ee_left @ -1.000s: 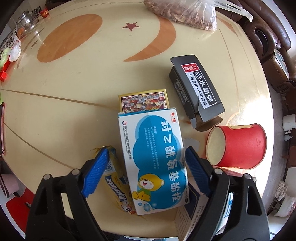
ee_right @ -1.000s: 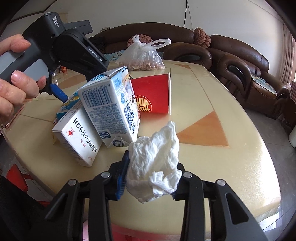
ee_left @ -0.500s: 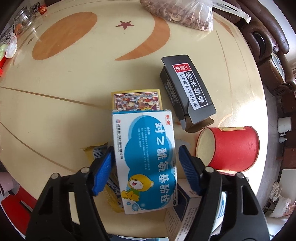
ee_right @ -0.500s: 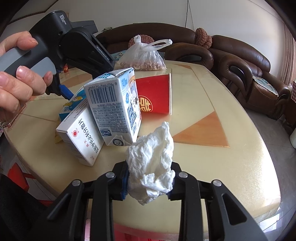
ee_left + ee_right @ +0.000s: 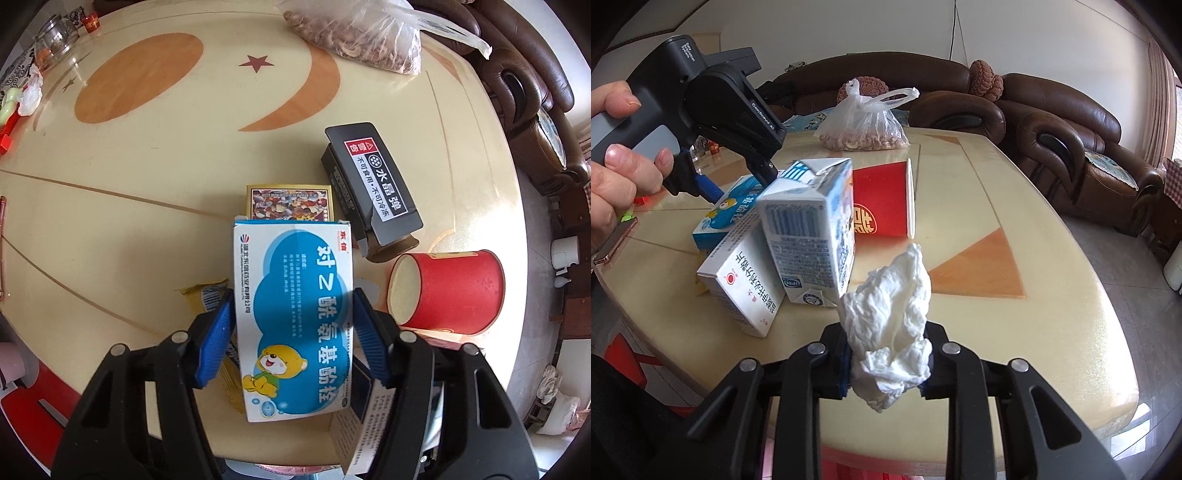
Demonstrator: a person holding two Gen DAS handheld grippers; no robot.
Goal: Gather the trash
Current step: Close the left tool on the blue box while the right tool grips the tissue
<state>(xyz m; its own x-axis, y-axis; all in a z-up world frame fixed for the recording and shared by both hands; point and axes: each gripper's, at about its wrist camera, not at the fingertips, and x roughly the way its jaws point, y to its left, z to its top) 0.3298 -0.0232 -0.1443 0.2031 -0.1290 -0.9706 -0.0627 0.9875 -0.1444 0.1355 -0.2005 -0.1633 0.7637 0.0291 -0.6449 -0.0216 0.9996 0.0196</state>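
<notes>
My left gripper (image 5: 291, 332) is shut on a blue-and-white medicine box with a cartoon bear (image 5: 291, 314), its blue pads pressing both long sides; the box also shows in the right wrist view (image 5: 726, 214). My right gripper (image 5: 886, 365) is shut on a crumpled white tissue (image 5: 890, 317) above the table's near edge. A red paper cup (image 5: 447, 291) lies on its side to the right. A black box with a red warning label (image 5: 373, 188), a small gold-framed box (image 5: 290, 203) and a yellow wrapper (image 5: 210, 295) lie around the blue box.
A milk carton (image 5: 812, 232) and a white medicine box (image 5: 742, 284) stand near the table's (image 5: 147, 184) front edge. A plastic bag of nuts (image 5: 866, 125) sits at the far side. Brown sofas (image 5: 1071, 122) stand behind. Jars and small items (image 5: 44, 40) are at far left.
My left gripper has closed in from wide open until its pads grip the blue medicine box. My right gripper has tightened on the tissue and drawn back slightly.
</notes>
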